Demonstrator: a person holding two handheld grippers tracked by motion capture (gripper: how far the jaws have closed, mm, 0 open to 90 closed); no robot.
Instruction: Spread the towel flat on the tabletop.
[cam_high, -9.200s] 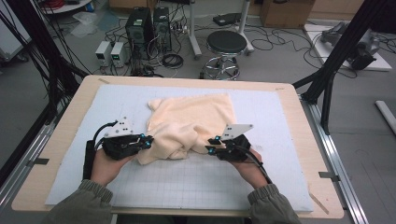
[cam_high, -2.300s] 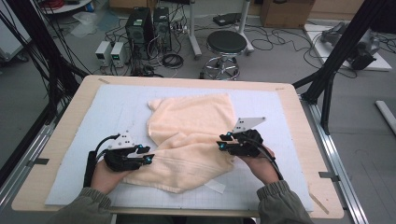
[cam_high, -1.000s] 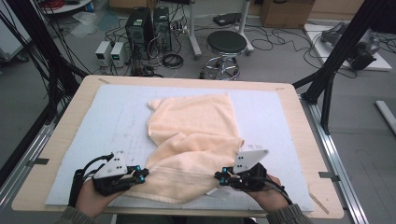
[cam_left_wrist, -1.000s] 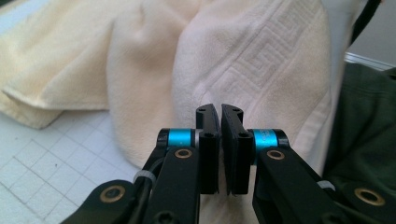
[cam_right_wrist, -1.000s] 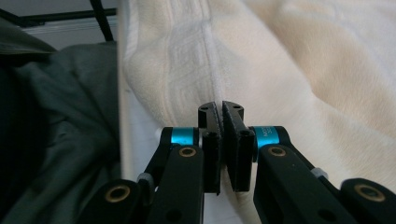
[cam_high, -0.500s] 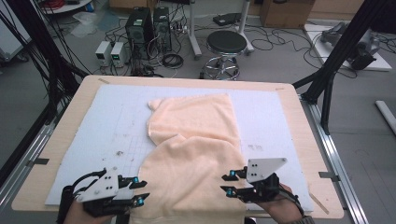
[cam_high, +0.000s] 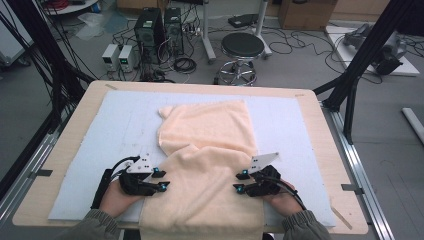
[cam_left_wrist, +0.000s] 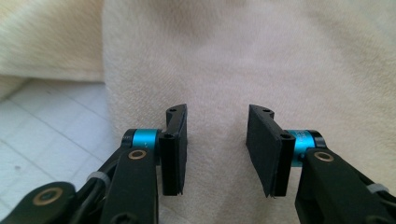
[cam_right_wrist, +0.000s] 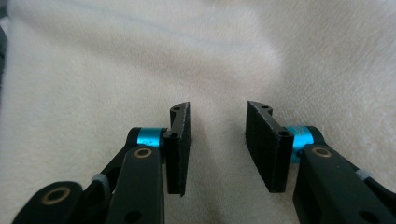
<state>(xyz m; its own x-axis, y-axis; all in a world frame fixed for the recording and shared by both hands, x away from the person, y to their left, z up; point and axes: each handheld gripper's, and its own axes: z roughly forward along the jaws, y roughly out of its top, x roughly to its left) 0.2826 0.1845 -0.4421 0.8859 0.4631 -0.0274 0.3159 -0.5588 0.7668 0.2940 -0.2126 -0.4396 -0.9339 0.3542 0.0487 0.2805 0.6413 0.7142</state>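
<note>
At the bottom of the high view: the two grippers sit low on either side of the towel (cam_high: 207, 155), the left gripper (cam_high: 159, 180) at its left edge and the right gripper (cam_high: 239, 181) at its right edge.

Towel's place: centre of the frame, on the pale blue mat (cam_high: 80, 165) – its near part runs over the table's (cam_high: 65, 117) front edge at the bottom of the picture.

What has just changed: a second ago both pairs of jaws were pinched shut on the near corners and drawing the cloth toward the person; both have just been opening, and the towel now lies flat.

Left fingers (cam_left_wrist: 175, 140): apart, with cloth beneath the gap but nothing pressed between the pads.

Right fingers (cam_right_wrist: 180, 140): apart likewise, over bare towel (cam_right_wrist: 224, 56).

Meaning for the work: the pull looks finished and the cloth released – a judgement, but the front layer seems spread for the next fold or a fresh grip.

Material: soft peach terry, short fuzzy nap, matte.

Shape: a rough rectangle, with a rumpled ridge across the middle where the near layer overlaps the far one.

Mat: gridded, smooth.
</note>
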